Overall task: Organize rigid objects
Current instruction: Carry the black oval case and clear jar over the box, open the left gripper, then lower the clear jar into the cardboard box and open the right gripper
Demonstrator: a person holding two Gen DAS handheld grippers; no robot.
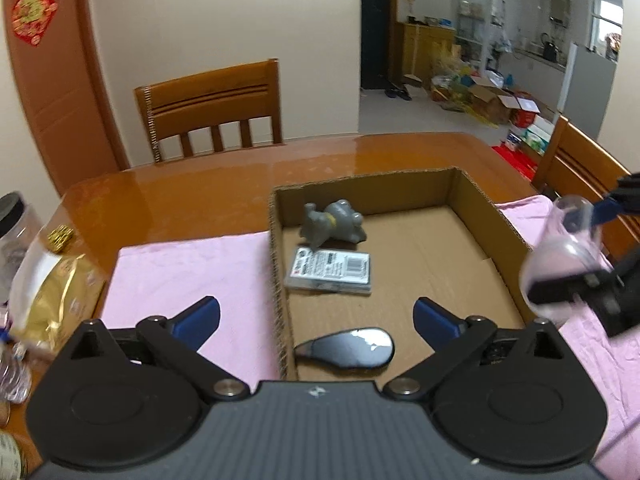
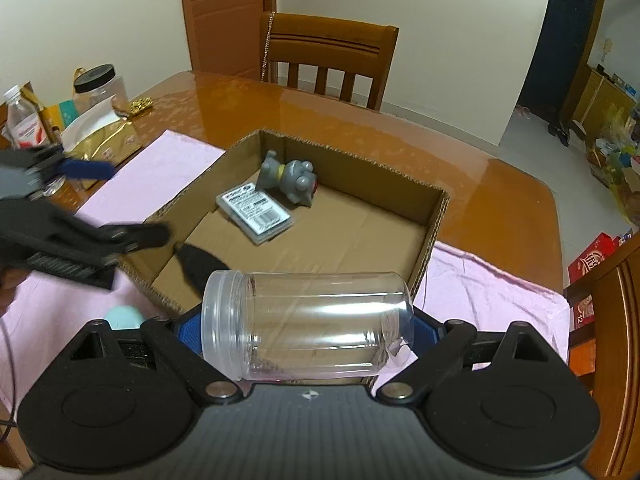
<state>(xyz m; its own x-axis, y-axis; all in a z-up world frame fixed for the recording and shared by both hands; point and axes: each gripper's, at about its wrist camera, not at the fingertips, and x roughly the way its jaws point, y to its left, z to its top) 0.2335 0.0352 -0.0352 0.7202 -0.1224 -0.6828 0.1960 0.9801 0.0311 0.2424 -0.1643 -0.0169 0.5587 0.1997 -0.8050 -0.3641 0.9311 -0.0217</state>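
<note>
While a clear jar (image 2: 308, 326) is gripped sideways by the right tool (image 2: 308, 336), the left tool (image 1: 316, 318) is spread wide, empty.
A mirror (image 1: 346, 348), card case (image 1: 330, 270) and grey toy (image 1: 334, 224) are seen inside the box (image 1: 486, 208) on the desk (image 1: 200, 188).

Both grippers same build. Left gripper (image 1: 316, 316): matte black body, centre plate ribbed dk grey w/ small silver diamond mark at its front edge. Two big round black housings either side, each w/ a raised disc. Black link arms pinned w/ silver round bolts, smaller screws at outer pivots. Fingers (image 1: 198, 318) blue, blunt-ended, pads look rubbery. Right gripper (image 2: 308, 330): identical black shell, ribbed plate, same diamond mark, silver bolts, blue pads. Thin dark cable at its far left edge, prob. its own lead but view's too cropped to say.
</note>
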